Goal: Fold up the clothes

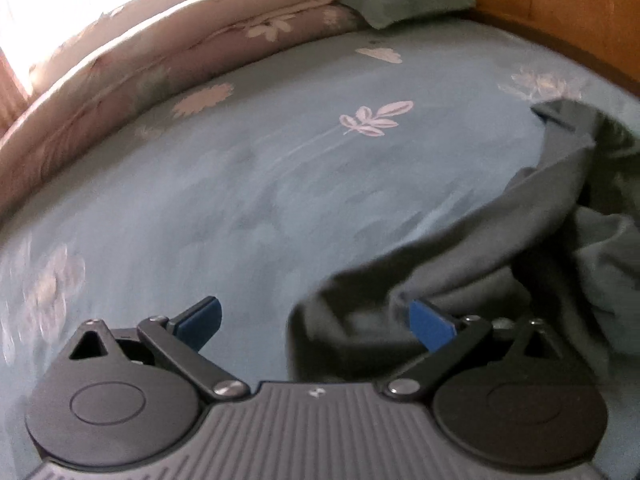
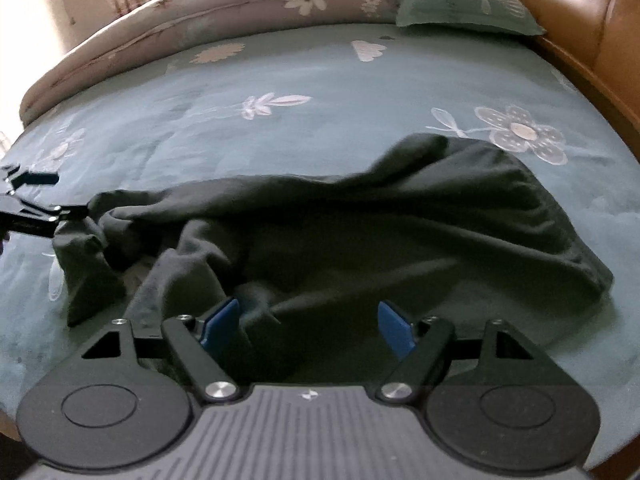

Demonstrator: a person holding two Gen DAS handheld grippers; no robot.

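A dark grey-green garment (image 2: 360,232) lies crumpled on the bed; in the left wrist view it (image 1: 460,264) fills the lower right. My left gripper (image 1: 316,324) is open, with the garment's left end lying between its blue pads (image 1: 430,326). It also shows at the far left of the right wrist view (image 2: 36,204), at the garment's left end. My right gripper (image 2: 310,326) is open, low over the garment's near edge, with cloth between its blue pads (image 2: 222,322).
The bed has a blue-green floral sheet (image 2: 320,80). A rolled pink-beige quilt (image 2: 224,12) and a green pillow (image 2: 460,0) lie along the far side. A brown padded headboard (image 2: 580,20) runs along the right.
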